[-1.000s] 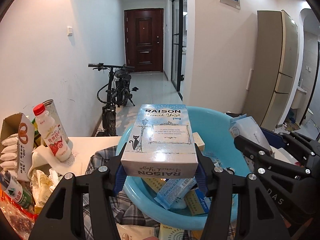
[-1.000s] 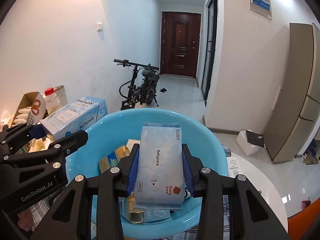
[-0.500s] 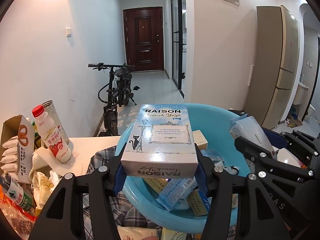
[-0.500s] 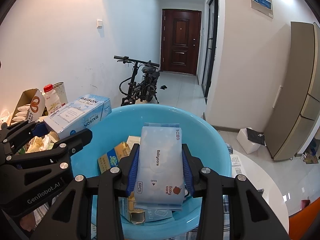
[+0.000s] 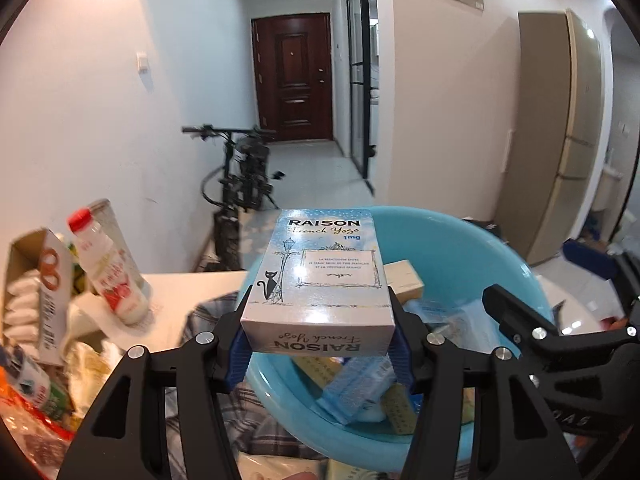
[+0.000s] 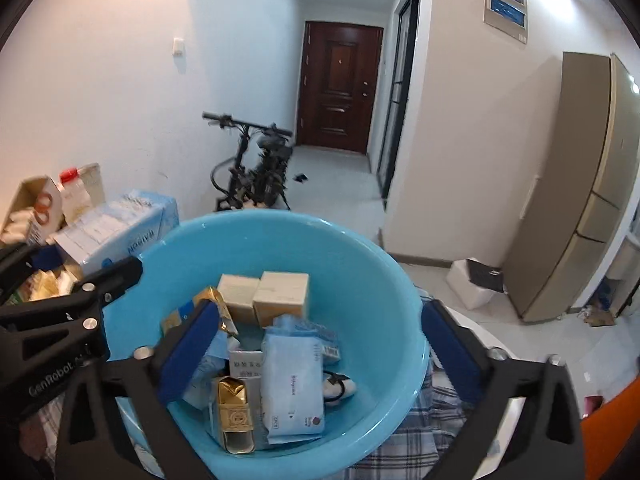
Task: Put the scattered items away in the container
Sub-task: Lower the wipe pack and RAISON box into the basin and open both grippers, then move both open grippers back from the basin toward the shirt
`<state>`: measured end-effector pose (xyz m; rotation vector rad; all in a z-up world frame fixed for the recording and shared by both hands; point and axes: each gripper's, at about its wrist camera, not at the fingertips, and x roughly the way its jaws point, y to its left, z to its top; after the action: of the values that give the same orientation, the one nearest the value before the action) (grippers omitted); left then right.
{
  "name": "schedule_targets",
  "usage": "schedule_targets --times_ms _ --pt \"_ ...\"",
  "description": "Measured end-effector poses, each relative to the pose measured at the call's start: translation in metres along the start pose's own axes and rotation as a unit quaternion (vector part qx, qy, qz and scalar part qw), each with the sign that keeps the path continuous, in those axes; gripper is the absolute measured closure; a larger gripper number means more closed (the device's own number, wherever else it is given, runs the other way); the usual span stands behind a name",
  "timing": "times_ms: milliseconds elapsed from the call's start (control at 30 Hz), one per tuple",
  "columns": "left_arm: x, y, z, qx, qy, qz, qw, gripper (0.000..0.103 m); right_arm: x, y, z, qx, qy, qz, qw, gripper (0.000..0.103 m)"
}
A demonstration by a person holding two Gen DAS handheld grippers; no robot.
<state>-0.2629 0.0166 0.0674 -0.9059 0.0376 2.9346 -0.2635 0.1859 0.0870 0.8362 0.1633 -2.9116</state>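
We see the left gripper (image 5: 318,334) clamped on a pale blue RAISON box (image 5: 320,280), both blue pads pressed to its sides, held above the near rim of the blue basin (image 5: 472,256). Basin holds small packets and boxes. Right gripper (image 5: 560,344) visible at right. Red-capped bottle (image 5: 106,268) stands at left.

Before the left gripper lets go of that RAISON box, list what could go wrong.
1. The RAISON box, clamped in the left gripper, hangs over the near rim of the blue basin; released there, it may tip outside.
2. The basin is already crowded; the box could land tilted on the wipes pack and small cartons.
3. The right gripper, jaws opening and empty, hangs over the basin close beside the left; they could collide.
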Motion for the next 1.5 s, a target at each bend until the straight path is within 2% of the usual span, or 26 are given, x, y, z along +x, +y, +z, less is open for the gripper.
schedule_targets --times_ms 267,400,700,733,767,800,833,1233,1400,1500 --pt "-0.001 -0.007 0.0 0.008 -0.003 0.004 1.0 0.048 -0.014 -0.012 0.004 0.009 -0.02 -0.049 0.999 0.0" --pt "-0.002 -0.009 -0.001 0.013 -0.004 0.001 0.9999 0.048 -0.017 -0.022 0.006 0.026 -0.022 -0.05 0.998 0.0" --pt "-0.002 -0.012 0.0 0.014 -0.005 0.001 0.9999 0.047 -0.014 -0.024 0.008 0.023 -0.017 -0.053 0.998 0.0" --pt "-0.002 -0.012 0.0 0.015 -0.005 0.002 0.9999 0.043 -0.014 -0.025 0.009 0.023 -0.018 -0.054 0.998 0.0" --pt "-0.001 -0.012 0.0 0.016 -0.004 0.005 0.9999 0.026 -0.014 -0.025 0.009 0.023 -0.018 -0.055 0.998 0.0" --pt "0.0 -0.012 0.0 0.017 -0.003 0.008 0.9998 0.002 -0.015 -0.026 0.009 0.024 -0.018 -0.056 0.998 0.0" --pt "-0.001 -0.012 0.0 0.018 -0.006 0.011 0.9998 0.001 -0.015 -0.027 0.009 0.025 -0.019 -0.059 0.998 0.0" --pt "-0.002 -0.014 0.0 0.033 -0.009 0.014 0.9993 0.0 -0.016 -0.032 0.011 0.025 -0.02 -0.071 0.997 0.0" --pt "-0.011 -0.007 0.003 0.018 -0.017 -0.001 0.9997 0.0 -0.018 -0.029 0.013 0.023 -0.018 -0.066 0.997 0.0" --pt "-0.017 -0.005 0.005 0.018 -0.022 0.004 0.9996 0.0 -0.024 -0.022 0.015 0.017 -0.026 -0.07 0.997 0.0"
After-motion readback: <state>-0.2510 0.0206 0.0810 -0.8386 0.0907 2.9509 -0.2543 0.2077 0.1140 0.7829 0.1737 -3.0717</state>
